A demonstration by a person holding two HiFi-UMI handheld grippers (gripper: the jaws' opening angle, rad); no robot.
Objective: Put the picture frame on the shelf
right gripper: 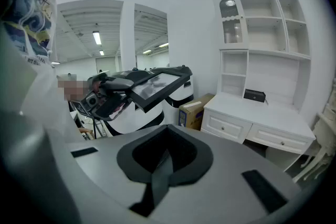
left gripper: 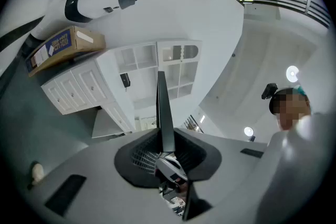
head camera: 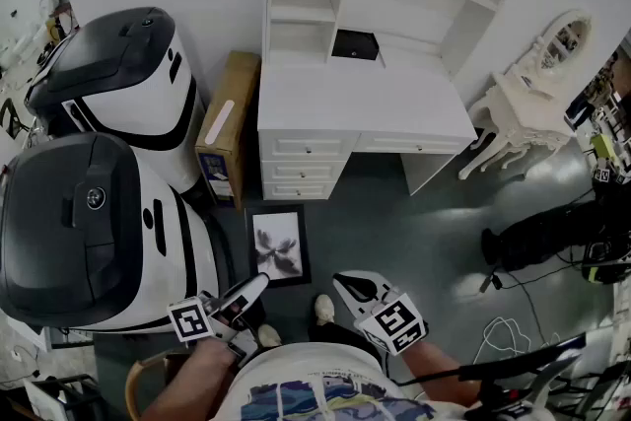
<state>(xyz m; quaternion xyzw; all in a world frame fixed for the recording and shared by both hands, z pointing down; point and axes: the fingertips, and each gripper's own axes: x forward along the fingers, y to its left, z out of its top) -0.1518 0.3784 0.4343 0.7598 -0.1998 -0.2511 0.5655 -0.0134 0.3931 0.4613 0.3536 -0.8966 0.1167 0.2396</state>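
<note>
Left claw (head camera: 252,289): clamped on the lower edge of the picture frame (head camera: 278,246); in the left gripper view the frame (left gripper: 164,107) stood edge-on as a thin dark blade between the 2 jaws.
Right claw (head camera: 343,283): jaws together with nothing between them, in front of the worktop (head camera: 365,99) and just right of the frame; not touching the frame.
Picture frame: black rim with a grey flower print, held in the air in front of the worktop's drawers (head camera: 301,163), not on the worktop. In the right gripper view it (right gripper: 157,84) sat tilted, print side up, in the left claw (right gripper: 107,94), well left of the worktop (right gripper: 262,113).
Shelf (head camera: 306,10): white open compartments standing on the back of the worktop; the ones that showed looked bare.
Small black box (head camera: 355,44): on the worktop, against the foot of the shelf, near the middle.
Cardboard box (head camera: 229,128): on end against the worktop's left side.
2 white and black machines (head camera: 128,84): further left of the worktop, beyond the cardboard box.
White carved stand (head camera: 523,108): to the right of the worktop.
</note>
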